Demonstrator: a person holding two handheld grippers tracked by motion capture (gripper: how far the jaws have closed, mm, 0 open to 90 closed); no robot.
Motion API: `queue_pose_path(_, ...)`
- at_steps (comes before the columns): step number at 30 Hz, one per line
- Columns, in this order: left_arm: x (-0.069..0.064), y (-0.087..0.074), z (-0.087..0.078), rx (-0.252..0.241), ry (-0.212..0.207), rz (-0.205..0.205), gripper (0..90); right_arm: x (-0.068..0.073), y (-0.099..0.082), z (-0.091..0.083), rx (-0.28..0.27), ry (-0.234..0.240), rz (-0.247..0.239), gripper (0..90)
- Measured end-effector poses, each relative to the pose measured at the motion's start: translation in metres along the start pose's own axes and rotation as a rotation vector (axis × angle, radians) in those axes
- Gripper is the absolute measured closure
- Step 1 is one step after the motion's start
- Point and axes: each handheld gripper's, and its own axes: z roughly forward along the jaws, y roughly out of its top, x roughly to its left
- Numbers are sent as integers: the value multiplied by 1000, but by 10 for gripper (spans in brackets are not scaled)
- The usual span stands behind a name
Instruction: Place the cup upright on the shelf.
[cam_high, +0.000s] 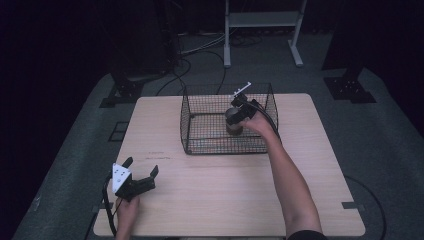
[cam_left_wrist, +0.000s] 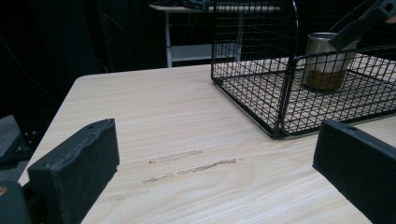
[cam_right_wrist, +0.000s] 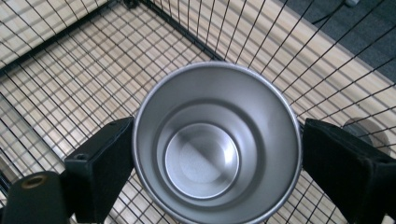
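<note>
Foam-faced black jaws on the left gripper (cam_high: 141, 175) are standing wide apart with nothing between them, hovering low at the near-left corner of the table (cam_high: 210, 195); the white three-cornered plate is sitting on top, and the hand is being cut off by the bottom edge in the high view. Tabletop is showing pale wood-grain laminate, matte, with a few short scuff marks (cam_left_wrist: 196, 163) lying just ahead of the left jaws. Farther back, the wire basket (cam_high: 187, 125) is sitting on the table: black rectangular mesh, fine square grid, open top, rounded corner rods, wood showing through the floor. Inside it, toward the right half, the metal cup (cam_right_wrist: 217, 142) is standing upright on the mesh: brushed steel, round, tapering, smooth stepped interior with a flat circular bottom, brownish band at its base seen from the left gripper view. The right gripper (cam_high: 240, 111) is reaching down into the basket from above, jaws straddling the cup's rim; the left pad is sitting right at the rim, the right pad is showing a thin gap, so it is reading as released, not clamped. Cup's outer wall is mostly hidden by gripper and hand in the high view. Beyond the table, the room is going dark: cables and a pale frame are only just readable.
</note>
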Motion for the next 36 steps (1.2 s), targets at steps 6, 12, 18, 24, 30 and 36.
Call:
queue_pose_path(6, 0, 0, 0, 0, 0, -1, 0, -1, 2, -4, -30, -4, 16, 95)
queue_pose_path(12, 0, 0, 0, 1, -2, 5, 0, -5, 3, -14, -75, -1, 43, 92)
queue_pose_path(18, -1, 0, 0, -2, -1, 5, 0, -8, 4, -30, -117, 11, 70, 92)
queue_pose_path(24, -1, 0, 0, 0, -3, 5, 0, -6, 3, -48, -165, 39, 90, 91)
queue_pose_path(30, -1, 0, 0, 2, -4, 9, 0, -1, -5, -69, -225, 68, 88, 92)
queue_pose_path(36, -1, 0, 0, 3, -4, 13, 0, 3, -14, -86, -258, 86, 71, 92)
